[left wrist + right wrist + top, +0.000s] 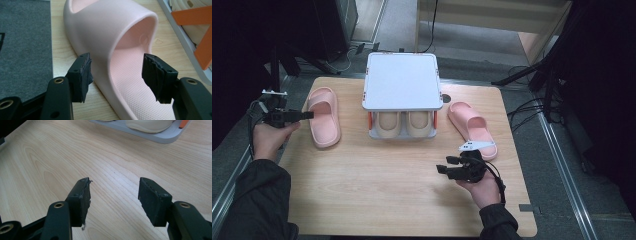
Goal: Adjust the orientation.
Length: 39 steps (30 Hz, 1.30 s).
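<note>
**Left claw straddles the wall of the left slipper**

On the wooden desk (377, 175) a small grey two-tier rack (401, 82) stands at the far middle, with a cream pair of slippers (404, 124) tucked on its lower shelf. A pink slipper lies on each side of it. The left pink slipper (324, 117) has its long axis running near to far, its strap toward the far end. The right pink slipper (471, 126) lies slanted, its near end touching or just beside the right claw's grey plate.

The left claw (116, 75) comes at the left slipper from the left, across its length. Its jaws stand apart: one outside the slipper's left wall, the other over the dotted footbed, just near of the strap, so the wall sits between them and no clamp is made yet. Closing here would likely pinch that wall.

The right claw (113, 198) hovers over bare wood near the desk's right front, jaws apart and holding nothing, pointing left toward the rack.

The left hand (271, 137) is plainly the nearer to a grasp.
</note>
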Each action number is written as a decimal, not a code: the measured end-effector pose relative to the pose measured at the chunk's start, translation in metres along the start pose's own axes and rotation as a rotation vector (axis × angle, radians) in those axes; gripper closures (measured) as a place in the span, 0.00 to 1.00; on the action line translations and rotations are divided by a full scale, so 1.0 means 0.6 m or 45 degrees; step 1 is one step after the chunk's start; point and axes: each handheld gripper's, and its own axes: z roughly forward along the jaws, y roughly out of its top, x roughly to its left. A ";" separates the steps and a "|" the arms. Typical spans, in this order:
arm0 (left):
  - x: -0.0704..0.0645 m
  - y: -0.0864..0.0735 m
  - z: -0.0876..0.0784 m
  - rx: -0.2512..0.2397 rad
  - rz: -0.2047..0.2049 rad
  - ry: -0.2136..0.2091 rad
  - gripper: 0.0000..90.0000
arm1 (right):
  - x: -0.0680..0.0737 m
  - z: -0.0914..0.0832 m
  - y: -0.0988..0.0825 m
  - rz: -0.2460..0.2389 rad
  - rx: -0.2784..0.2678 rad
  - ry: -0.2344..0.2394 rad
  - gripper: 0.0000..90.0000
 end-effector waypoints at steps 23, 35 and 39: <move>0.024 0.012 0.056 0.034 -0.087 0.069 0.50 | -0.004 -0.029 -0.029 0.048 -0.018 -0.071 0.49; 0.018 0.014 0.049 0.046 -0.017 0.184 0.83 | -0.004 -0.031 -0.032 0.042 -0.016 -0.087 0.49; 0.027 0.013 0.042 0.055 -0.036 0.198 0.91 | -0.003 -0.032 -0.032 0.037 -0.016 -0.089 0.49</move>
